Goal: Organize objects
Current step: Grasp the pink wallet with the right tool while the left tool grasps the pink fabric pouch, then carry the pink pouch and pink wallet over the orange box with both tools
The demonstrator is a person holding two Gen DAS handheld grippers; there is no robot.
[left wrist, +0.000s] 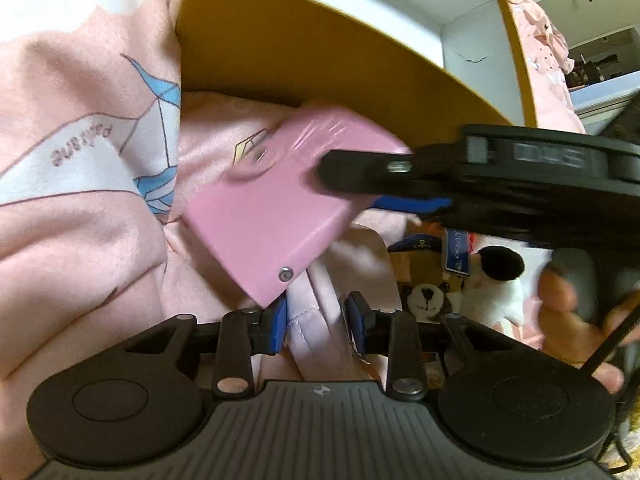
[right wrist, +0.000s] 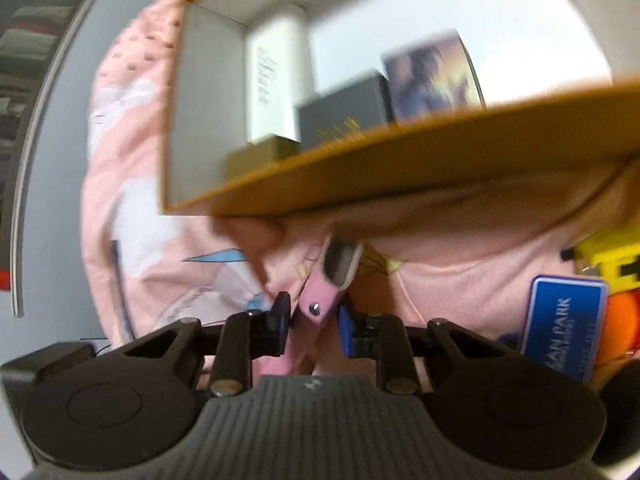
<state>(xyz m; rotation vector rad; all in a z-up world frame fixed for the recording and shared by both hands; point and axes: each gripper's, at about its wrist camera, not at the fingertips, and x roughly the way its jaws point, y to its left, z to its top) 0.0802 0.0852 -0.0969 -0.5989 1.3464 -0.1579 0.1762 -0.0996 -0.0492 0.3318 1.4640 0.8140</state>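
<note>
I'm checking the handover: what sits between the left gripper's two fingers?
In the left wrist view, only pink bedding shows between the left gripper's fingers; the pink case merely touches one fingertip.

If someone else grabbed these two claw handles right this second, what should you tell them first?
Right claw: shut on the pink case, holding it by one edge just below the shelf.
Left claw: open and holding nothing. A corner of the case sits right by its left pad, with the pink blanket underneath.
Done: the case is in a grip, and several boxes stand on the shelf.
Left: the case is not yet set down anywhere. The plush bear and other toys lie on the blanket, so they probably need sorting next.
</note>
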